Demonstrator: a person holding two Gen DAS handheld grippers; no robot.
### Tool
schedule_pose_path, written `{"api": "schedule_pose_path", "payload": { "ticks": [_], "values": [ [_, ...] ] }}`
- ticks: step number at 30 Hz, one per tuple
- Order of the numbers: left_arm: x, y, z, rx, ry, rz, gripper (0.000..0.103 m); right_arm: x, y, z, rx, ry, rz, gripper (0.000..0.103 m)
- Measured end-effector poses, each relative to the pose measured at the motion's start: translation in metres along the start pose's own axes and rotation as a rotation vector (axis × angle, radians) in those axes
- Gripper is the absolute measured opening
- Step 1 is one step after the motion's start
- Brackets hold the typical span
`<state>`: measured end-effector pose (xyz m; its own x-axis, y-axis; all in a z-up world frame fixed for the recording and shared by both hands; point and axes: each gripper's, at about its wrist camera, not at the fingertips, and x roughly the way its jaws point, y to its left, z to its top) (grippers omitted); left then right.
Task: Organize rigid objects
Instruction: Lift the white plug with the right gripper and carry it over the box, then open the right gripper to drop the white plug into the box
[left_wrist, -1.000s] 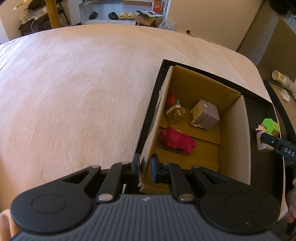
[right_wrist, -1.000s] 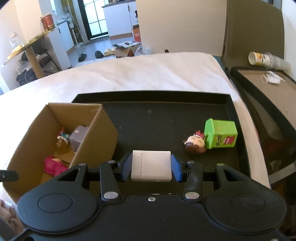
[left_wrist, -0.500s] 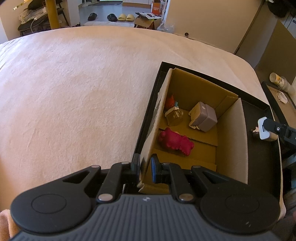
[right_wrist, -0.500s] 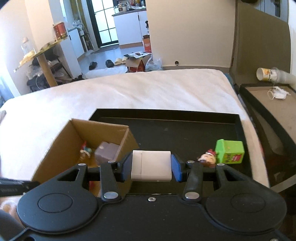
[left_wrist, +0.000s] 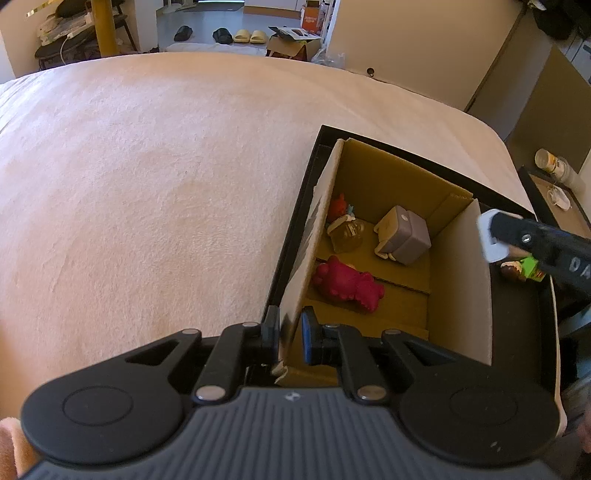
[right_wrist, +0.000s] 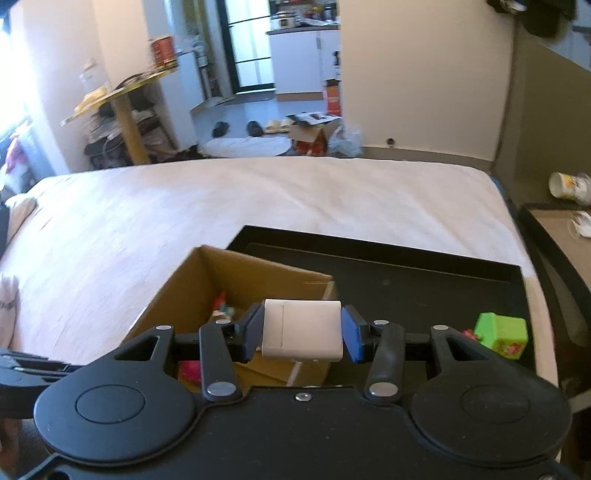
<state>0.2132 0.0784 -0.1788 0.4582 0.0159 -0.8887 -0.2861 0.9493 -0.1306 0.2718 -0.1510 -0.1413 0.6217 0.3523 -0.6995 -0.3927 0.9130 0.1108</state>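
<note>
white block now over box

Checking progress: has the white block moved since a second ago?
Yes. Held in the right gripper, the white block went from above the black tray leftward to the cardboard box.

warm daylight floods both fisheye views, glare at the left edge, curved borders, right view slightly motion-blurred.
</note>
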Motion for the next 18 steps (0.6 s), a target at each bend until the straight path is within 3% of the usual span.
{"api": "schedule_pose_path", "payload": {
  "ticks": [18],
  "values": [
    [0.003,0.002,0.001,-0.003,0.002,-0.006,0.011,0.031,0.062,-0.014,-0.394,0.129,0.064,0.045]
  ]
}}
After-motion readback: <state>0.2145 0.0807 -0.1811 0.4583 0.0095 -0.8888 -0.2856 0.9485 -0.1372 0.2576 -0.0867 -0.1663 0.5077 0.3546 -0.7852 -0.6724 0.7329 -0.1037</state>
